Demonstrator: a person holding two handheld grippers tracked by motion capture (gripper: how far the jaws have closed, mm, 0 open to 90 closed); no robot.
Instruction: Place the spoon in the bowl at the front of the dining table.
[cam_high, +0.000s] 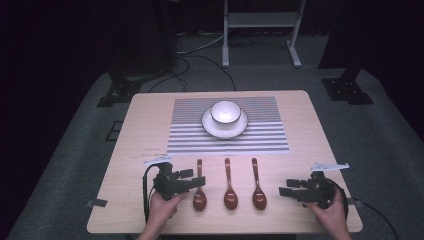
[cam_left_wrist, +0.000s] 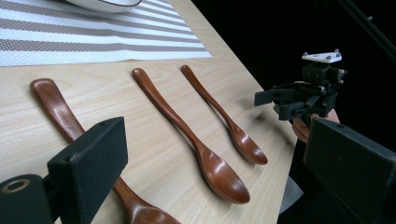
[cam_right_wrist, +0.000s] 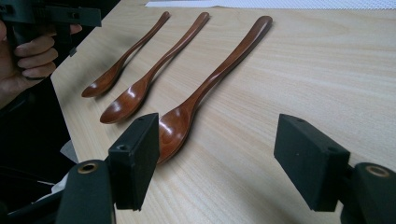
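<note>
Wooden spoons (cam_high: 229, 186) lie apart; high view adds bowl (cam_high: 225, 112).

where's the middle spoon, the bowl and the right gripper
middle spoon (cam_high: 230, 198), high view, on its bowl end
bowl (cam_high: 225, 111), high view, on its inside
right gripper (cam_high: 284, 190), high view, midway between its fingertips, jaws open
</note>
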